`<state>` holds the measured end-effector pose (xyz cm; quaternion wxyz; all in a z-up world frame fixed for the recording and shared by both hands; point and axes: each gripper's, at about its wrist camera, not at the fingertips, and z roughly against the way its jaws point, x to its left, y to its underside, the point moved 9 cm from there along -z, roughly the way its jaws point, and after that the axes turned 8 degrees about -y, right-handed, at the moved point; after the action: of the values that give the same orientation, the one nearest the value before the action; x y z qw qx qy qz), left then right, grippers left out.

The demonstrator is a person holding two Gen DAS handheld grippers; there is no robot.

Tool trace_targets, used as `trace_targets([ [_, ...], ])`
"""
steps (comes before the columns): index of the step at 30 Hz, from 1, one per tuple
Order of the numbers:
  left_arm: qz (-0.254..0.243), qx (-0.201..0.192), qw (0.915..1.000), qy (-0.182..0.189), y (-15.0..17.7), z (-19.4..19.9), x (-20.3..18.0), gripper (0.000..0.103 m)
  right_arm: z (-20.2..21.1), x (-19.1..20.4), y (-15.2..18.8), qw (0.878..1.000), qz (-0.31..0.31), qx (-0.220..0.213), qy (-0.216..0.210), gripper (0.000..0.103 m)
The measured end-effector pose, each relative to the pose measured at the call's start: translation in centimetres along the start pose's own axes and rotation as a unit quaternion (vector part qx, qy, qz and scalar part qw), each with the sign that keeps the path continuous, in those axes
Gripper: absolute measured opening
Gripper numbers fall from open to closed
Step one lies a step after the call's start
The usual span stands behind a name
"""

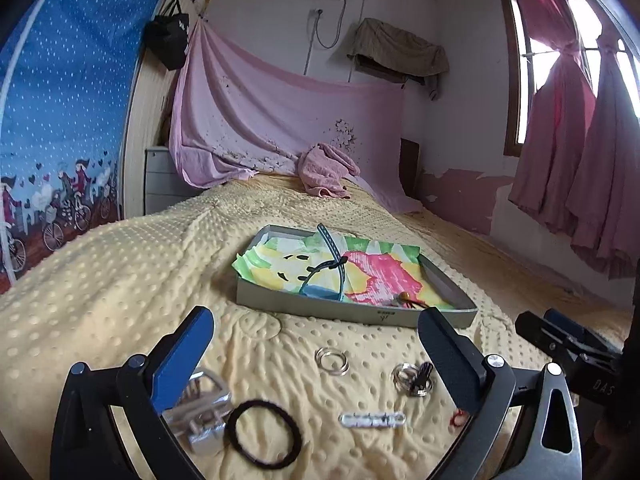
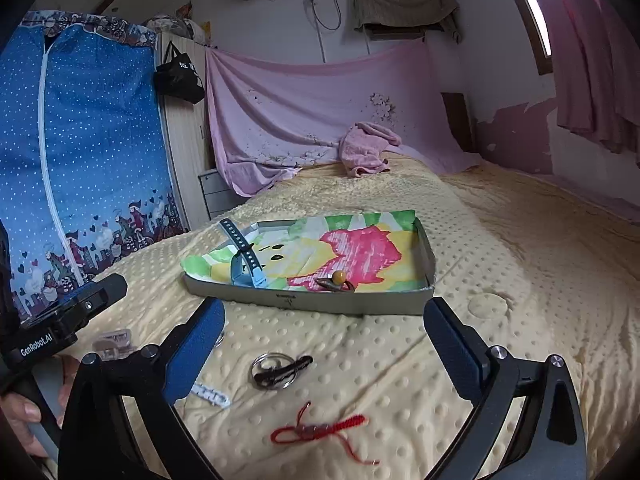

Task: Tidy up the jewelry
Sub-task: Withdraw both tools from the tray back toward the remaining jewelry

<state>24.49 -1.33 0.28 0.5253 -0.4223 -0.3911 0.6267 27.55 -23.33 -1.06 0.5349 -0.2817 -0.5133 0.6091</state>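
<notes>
Jewelry lies in two places on the yellow bedspread [image 1: 120, 264]. A blue watch band [image 1: 330, 256] and a brown bead tie [image 2: 336, 280] already sit inside the gray tray [image 1: 352, 314], on its bright paper. The rest waits in front of the tray: a pair of silver rings [image 1: 331, 360], a ring with a dark charm [image 2: 278, 368], a clear clip bar [image 1: 371, 419], a black hair tie [image 1: 264, 434], a clear claw clip [image 1: 204, 412] and a red cord bracelet [image 2: 320, 430].

Both tongs are wide open and hold nothing. The left gripper [image 1: 316, 344] hangs over the rings, and the right gripper [image 2: 324, 336] over the red cord.

So I think the sorting is partly done. The next move needs one tong to dip low and pinch something small and flat off the soft cover.

The claw clip is partly behind a blue finger, and I cannot tell what the dark charm is.
</notes>
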Motion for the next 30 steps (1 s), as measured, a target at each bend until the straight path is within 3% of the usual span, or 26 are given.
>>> trace_targets([
  [17,-0.022,0.009,0.9995,-0.019,3.1,6.7,3.2,0.103,6.6,5.4,2.2,1.000,0.027,-0.008,-0.003,0.098],
  [30,-0.015,0.016,0.9988,-0.043,3.2,6.5,6.6,0.103,6.4,8.1,3.7,0.997,0.073,-0.001,-0.006,0.098],
])
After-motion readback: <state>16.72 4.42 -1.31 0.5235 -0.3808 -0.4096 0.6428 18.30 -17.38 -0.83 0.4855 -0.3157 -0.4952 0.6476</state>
